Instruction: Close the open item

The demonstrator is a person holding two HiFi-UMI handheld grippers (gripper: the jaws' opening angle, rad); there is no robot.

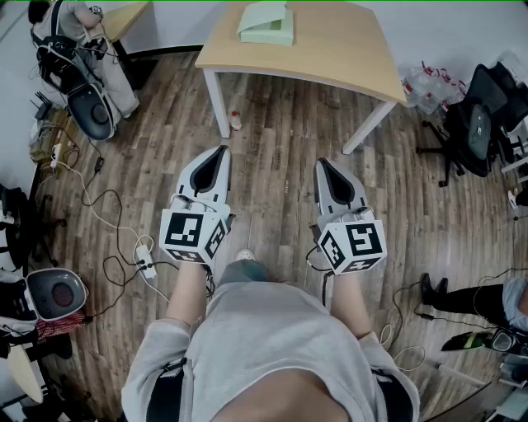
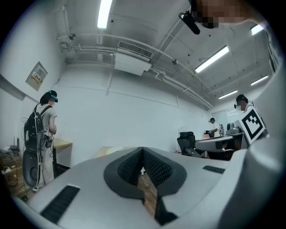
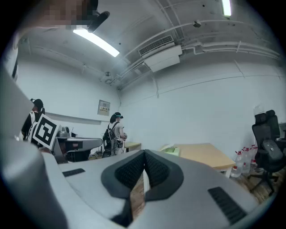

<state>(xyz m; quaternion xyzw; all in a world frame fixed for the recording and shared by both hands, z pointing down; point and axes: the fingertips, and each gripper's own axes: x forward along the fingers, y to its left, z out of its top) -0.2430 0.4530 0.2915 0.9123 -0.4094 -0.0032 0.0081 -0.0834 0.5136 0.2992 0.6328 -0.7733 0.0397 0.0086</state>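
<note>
A light green box-like item (image 1: 266, 23) with its lid raised lies on the far side of a wooden table (image 1: 330, 49); in the right gripper view the green item (image 3: 172, 150) shows small on that table. Both grippers hang over the wood floor, well short of the table. My left gripper (image 1: 220, 153) points toward the table with its jaws together and nothing between them (image 2: 143, 154). My right gripper (image 1: 322, 165) is held beside it, also shut and empty (image 3: 144, 159).
A small bottle (image 1: 237, 120) stands on the floor by the table's left leg. Cables and a power strip (image 1: 144, 260) trail at the left. A black office chair (image 1: 474, 124) and water bottles (image 1: 425, 82) are at the right. A person (image 1: 74, 33) stands at the far left.
</note>
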